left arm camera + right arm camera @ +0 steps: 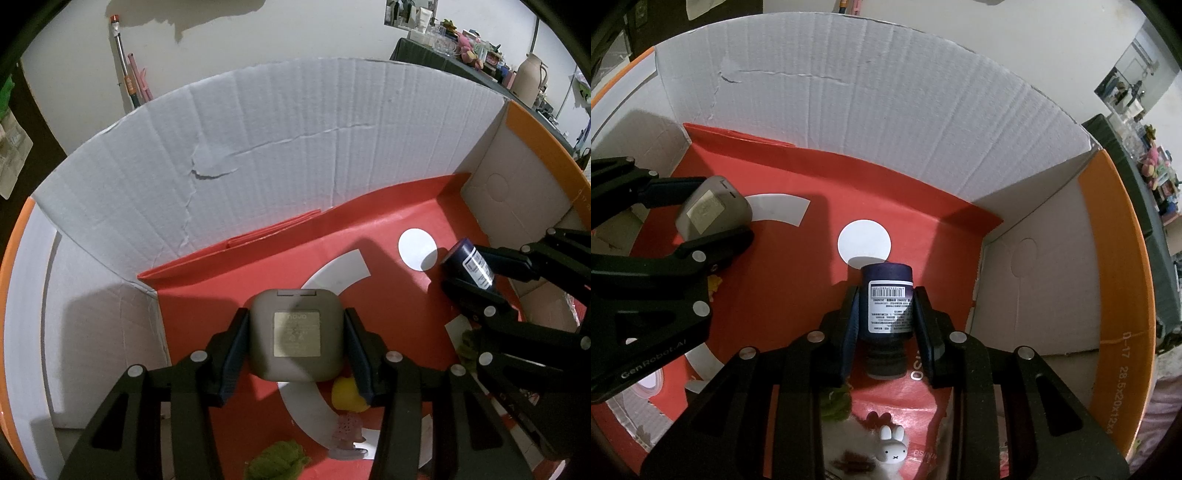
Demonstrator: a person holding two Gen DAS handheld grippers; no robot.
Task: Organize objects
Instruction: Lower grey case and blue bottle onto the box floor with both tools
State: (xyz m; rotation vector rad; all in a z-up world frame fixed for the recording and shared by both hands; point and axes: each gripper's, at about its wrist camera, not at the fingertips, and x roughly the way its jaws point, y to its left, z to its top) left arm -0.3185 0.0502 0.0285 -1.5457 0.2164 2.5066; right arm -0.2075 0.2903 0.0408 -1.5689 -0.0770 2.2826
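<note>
Box (258, 147) (red-lined) holds rabbit figurine (893, 445)

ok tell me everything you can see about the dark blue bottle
The dark blue bottle is a small cylinder of matte plastic by the look of it, with a white barcode label along its side and a narrower ribbed end toward the camera. It is clamped between the pads of the right tool, tilted, flat end pointing down into the cardboard box, over the red liner. Nothing else touches it.
</note>
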